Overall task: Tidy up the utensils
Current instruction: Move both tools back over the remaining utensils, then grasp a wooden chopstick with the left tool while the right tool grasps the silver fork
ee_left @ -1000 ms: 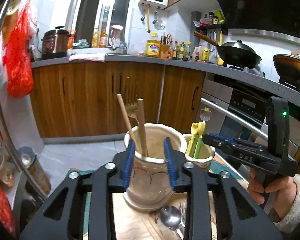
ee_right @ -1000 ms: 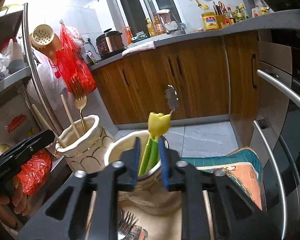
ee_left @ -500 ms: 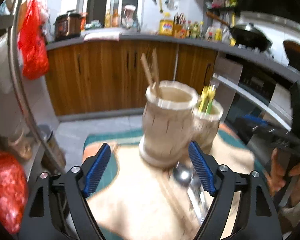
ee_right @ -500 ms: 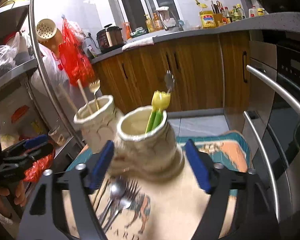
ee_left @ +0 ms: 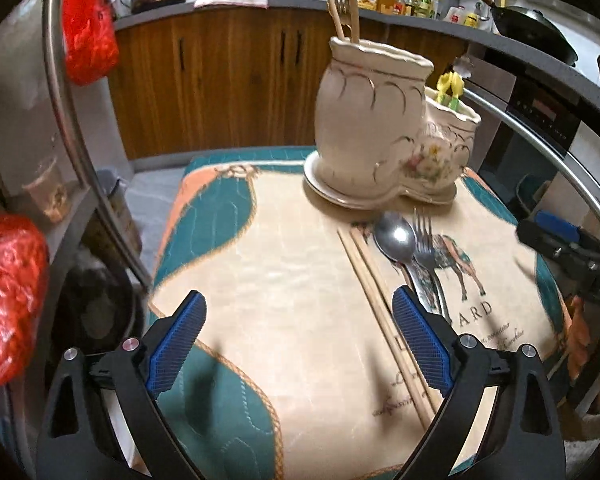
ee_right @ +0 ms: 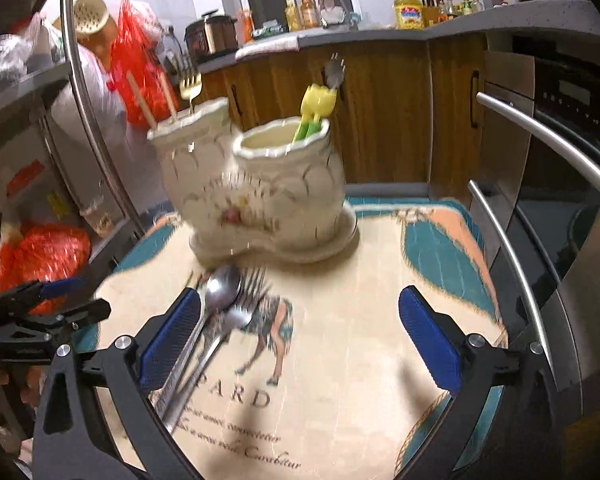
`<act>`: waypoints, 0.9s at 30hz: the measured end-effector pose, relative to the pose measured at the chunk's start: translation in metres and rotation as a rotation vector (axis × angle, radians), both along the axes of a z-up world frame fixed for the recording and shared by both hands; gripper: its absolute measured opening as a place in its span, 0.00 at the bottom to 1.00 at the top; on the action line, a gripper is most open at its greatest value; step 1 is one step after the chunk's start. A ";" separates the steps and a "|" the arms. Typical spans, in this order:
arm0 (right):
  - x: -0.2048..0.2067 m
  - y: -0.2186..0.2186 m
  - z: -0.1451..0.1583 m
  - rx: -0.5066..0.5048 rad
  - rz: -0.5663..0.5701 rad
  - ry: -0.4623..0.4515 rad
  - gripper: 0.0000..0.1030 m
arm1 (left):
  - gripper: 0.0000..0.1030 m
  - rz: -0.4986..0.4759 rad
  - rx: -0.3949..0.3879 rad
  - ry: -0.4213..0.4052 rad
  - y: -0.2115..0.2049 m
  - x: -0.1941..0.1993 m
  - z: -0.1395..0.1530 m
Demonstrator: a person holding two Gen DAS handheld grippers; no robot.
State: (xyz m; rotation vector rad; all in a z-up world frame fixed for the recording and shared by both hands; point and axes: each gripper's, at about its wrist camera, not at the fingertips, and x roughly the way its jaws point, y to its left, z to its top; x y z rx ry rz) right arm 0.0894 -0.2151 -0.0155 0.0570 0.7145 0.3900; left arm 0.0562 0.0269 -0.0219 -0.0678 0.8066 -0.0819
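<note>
While both tongs are gaping wide, gripping nothing | I'm hovering left gripper [ee_left: 296, 340] and right gripper [ee_right: 298, 336] above loose spoon [ee_left: 394, 236], fork [ee_left: 424, 240], chopsticks [ee_left: 380, 304]; double holder [ee_left: 380, 120] is standing just beyond, ready for sorting

Home kitchen: wood cabinets [ee_left: 228, 80], wok [ee_left: 528, 28], oven [ee_right: 572, 128] (built-in).

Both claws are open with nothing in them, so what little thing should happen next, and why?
Probably lower the left claw onto the chopsticks lying on the mat. They lie loose beside the spoon and fork, close to that claw, and the taller pot already holds two sticks.
</note>
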 end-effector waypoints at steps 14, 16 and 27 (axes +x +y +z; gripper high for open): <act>-0.011 0.010 -0.015 -0.003 0.061 0.090 0.94 | 0.73 -0.055 0.016 0.115 -0.033 0.006 -0.026; -0.013 0.012 -0.016 -0.012 0.070 0.090 0.91 | 0.67 -0.057 0.028 0.123 -0.036 0.008 -0.028; -0.013 0.013 -0.022 -0.020 0.079 0.124 0.73 | 0.47 -0.062 0.091 0.125 -0.048 0.020 -0.033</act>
